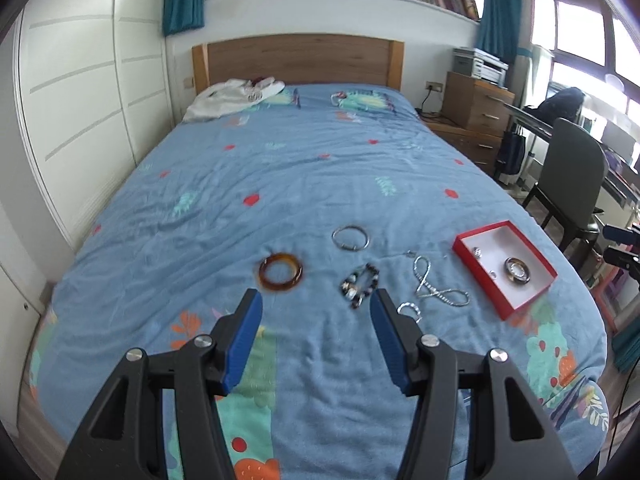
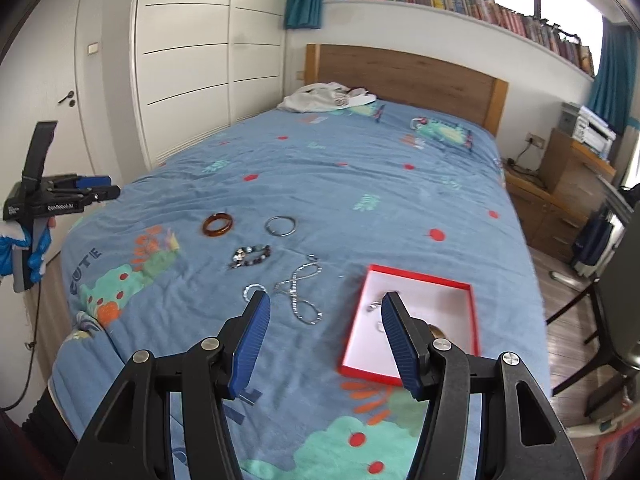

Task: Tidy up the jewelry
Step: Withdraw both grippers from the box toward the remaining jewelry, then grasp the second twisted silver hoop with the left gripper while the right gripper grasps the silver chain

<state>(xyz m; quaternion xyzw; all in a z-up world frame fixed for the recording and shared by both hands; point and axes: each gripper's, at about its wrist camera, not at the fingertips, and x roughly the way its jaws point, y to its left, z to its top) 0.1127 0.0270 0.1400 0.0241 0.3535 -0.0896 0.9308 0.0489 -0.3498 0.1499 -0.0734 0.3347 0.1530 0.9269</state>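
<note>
My gripper (image 1: 316, 300) pads are ribbed blue plastic. Glossy amber bangle (image 1: 280, 271) and shiny metal bangle (image 1: 351, 237) lie on soft matt cotton bedspread (image 1: 280, 184).

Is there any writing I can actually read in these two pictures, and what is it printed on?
"CUTE": on the blue bedspread, near its left edge.
"GenRobot AI", roughly: on the left claw, small and blurred.
Book spines on the shelf: too small to read.
White cloth by the headboard: its round mark is unreadable.
</note>
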